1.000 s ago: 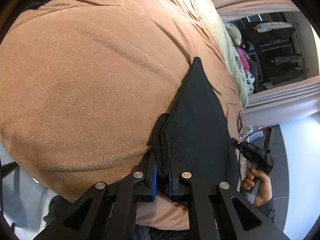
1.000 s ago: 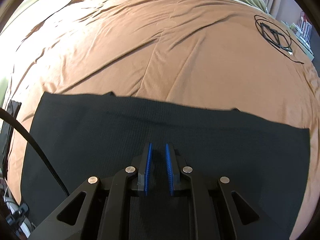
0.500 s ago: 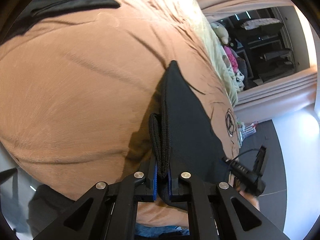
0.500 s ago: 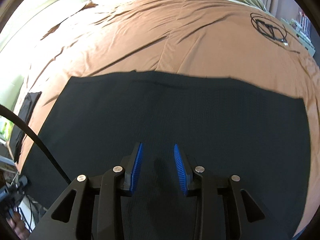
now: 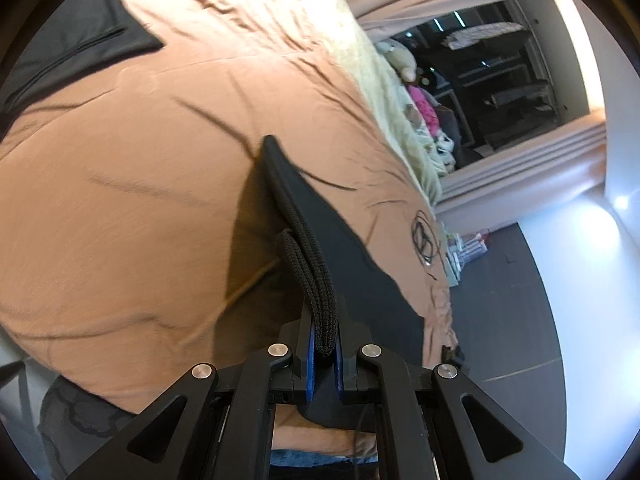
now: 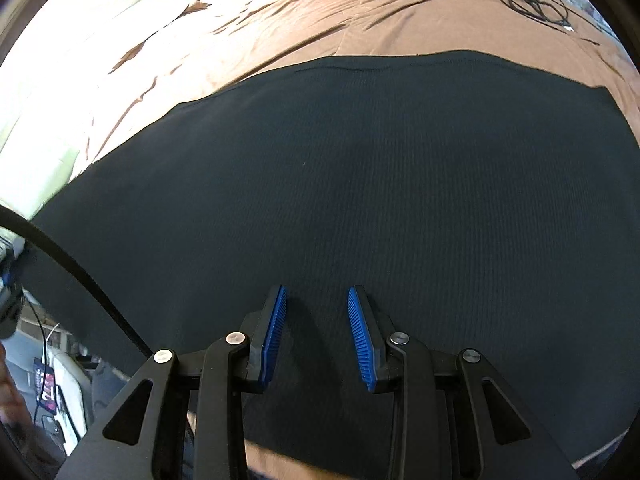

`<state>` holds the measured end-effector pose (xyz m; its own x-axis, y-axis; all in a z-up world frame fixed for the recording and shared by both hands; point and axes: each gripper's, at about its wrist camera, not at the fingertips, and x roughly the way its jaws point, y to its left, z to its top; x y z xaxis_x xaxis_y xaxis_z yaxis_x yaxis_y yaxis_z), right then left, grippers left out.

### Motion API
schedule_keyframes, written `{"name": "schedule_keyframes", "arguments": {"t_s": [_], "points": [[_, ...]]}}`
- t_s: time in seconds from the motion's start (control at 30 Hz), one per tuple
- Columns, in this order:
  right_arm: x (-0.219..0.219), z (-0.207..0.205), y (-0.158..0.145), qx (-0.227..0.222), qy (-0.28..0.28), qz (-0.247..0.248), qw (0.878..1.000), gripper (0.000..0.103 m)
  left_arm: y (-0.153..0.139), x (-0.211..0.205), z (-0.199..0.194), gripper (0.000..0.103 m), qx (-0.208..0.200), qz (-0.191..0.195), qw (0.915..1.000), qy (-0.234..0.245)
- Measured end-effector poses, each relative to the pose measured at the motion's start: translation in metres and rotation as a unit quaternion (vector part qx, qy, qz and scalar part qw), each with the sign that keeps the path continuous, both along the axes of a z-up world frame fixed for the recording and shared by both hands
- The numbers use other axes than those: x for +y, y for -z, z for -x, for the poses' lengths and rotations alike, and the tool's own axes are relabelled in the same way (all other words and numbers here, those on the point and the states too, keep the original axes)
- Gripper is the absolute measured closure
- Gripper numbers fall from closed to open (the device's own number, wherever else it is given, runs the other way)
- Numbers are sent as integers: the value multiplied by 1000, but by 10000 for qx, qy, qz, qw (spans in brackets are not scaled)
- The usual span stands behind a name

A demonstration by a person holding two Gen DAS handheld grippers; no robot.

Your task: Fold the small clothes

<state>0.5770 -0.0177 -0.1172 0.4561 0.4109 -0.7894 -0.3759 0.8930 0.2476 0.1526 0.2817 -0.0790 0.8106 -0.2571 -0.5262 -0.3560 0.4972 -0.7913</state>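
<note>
A black knit garment lies spread on the brown bedspread. My right gripper is open just above its near part, blue pads apart, holding nothing. My left gripper is shut on the garment's thick folded edge and holds that edge lifted off the bedspread, casting a shadow to the left. The rest of the garment slopes down to the right.
Another black cloth lies at the bed's far left. A coiled black cable lies near the bed's right edge, also in the right wrist view. A pale green blanket lies beyond. Dark floor lies to the right.
My right gripper has opened and let go of the garment. My left gripper has lifted the folded edge higher off the bed.
</note>
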Motion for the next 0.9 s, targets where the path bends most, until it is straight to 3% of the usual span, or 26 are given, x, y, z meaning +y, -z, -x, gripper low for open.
{"name": "schedule_keyframes", "arguments": {"t_s": [0.27,0.47,0.63,0.9], "points": [[-27,33,7,317,-88,-523,9981,75,-37,-20,-25,96,-196,-277,9989,337],[-61,43,-2,272,-83,-849,9960,90,-54,-38,-43,96,-301,-378,9972,564],[-84,55,-2,197,-41,-959,9952,92,-70,-54,-54,96,-394,-500,9954,720],[-89,54,14,468,-390,-961,9935,95,-94,-90,-78,96,-478,-757,9902,1075]]}}
